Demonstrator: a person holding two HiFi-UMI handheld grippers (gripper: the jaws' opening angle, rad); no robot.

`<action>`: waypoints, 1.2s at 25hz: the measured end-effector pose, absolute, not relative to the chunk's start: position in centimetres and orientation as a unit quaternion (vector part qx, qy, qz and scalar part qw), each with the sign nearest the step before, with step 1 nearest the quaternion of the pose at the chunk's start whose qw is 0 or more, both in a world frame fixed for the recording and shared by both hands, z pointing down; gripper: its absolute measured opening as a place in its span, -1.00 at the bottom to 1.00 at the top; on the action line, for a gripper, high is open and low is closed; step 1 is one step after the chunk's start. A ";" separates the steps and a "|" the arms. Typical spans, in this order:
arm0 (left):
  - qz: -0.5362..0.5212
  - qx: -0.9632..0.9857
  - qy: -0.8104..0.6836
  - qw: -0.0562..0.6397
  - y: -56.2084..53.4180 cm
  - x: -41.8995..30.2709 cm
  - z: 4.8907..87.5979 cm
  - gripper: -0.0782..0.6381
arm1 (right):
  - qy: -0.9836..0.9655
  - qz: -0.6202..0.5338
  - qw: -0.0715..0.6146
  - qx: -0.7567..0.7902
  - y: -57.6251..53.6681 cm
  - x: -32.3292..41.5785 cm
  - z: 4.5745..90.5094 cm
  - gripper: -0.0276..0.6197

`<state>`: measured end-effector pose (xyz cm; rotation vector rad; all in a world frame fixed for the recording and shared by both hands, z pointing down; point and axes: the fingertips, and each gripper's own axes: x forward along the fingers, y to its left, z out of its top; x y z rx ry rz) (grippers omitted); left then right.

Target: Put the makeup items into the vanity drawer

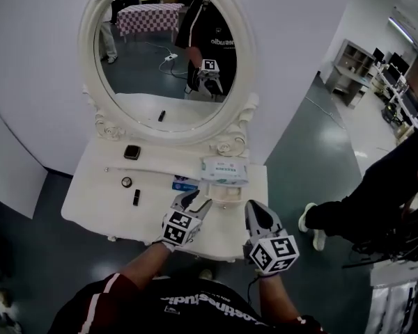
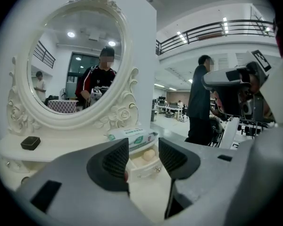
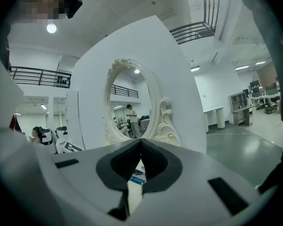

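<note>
Setting: a white vanity table (image 1: 90, 197) with an ornate oval mirror (image 1: 160, 61) stood against a white wall.
Drawer: the small white vanity drawer (image 1: 226, 195) at the right of the tabletop stood pulled open, just below and in front of a white-and-green pack of wipes (image 1: 225, 169).
Drawer contents: a pale beige rounded sponge (image 2: 148, 155) lay inside.
Makeup items: a black square compact (image 1: 132, 152), a small round pot (image 1: 127, 181) and a black lipstick tube (image 1: 136, 197) lay on the tabletop left of the drawer, apart from one another; a flat blue pack (image 1: 184, 184) lay just beside the drawer's left side.
Left jaws: the left gripper (image 1: 197, 202) hung over the table's front edge and pointed toward the open drawer; its jaws stood well apart, with nothing pressed between the pads.
Right jaws: the right gripper (image 1: 254, 211) hung off the table's front right edge; its jaw tips met, with nothing between them.
</note>
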<state>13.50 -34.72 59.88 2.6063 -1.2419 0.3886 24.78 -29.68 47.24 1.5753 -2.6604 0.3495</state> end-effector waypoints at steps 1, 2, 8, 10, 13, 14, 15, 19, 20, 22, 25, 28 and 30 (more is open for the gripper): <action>0.129 0.888 -0.426 0.116 -34.6 12.7 59.4 -0.23 | -0.856 0.109 0.012 0.506 -29.6 24.1 46.9 -0.90; 0.126 0.887 -0.428 0.116 -34.5 11.9 59.0 -0.23 | -0.856 0.107 0.010 0.505 -29.6 23.4 46.7 -0.90; 0.106 0.889 -0.428 0.124 -33.4 7.3 57.3 -0.23 | -0.854 0.106 0.007 0.510 -29.0 19.8 46.4 -0.90; 0.100 0.890 -0.428 0.122 -32.9 5.7 56.5 -0.23 | -0.853 0.106 0.010 0.512 -28.9 18.5 46.2 -0.90; 0.095 0.890 -0.430 0.118 -32.0 2.9 55.6 -0.23 | -0.849 0.108 0.013 0.517 -28.5 16.7 46.0 -0.90; 0.094 0.890 -0.431 0.117 -31.7 2.0 55.4 -0.23 | -0.847 0.109 0.013 0.521 -28.4 16.2 46.0 -0.90; 0.093 0.890 -0.432 0.115 -31.4 1.1 55.1 -0.23 | -0.844 0.110 0.014 0.524 -28.3 15.7 46.0 -0.90; 0.093 0.885 -0.443 0.110 -30.9 -2.6 54.3 -0.23 | -0.841 0.111 0.020 0.529 -27.9 13.4 45.9 -0.90; 0.090 0.883 -0.446 0.112 -30.7 -3.6 54.0 -0.23 | -0.841 0.110 0.021 0.529 -27.7 12.8 45.9 -0.90; 0.082 0.882 -0.451 0.112 -30.4 -5.4 53.3 -0.23 | -0.840 0.109 0.023 0.531 -27.3 11.6 45.9 -0.90; 0.076 0.884 -0.449 0.106 -29.8 -7.5 52.3 -0.23 | -0.836 0.108 0.019 0.538 -26.7 10.2 45.9 -0.90; 0.079 0.886 -0.445 0.099 -29.2 -9.5 52.0 -0.23 | -0.832 0.107 0.014 0.544 -26.1 8.9 46.2 -0.90; 0.077 0.886 -0.446 0.095 -28.9 -10.8 51.6 -0.23 | -0.830 0.108 0.008 0.548 -25.8 8.2 46.3 -0.90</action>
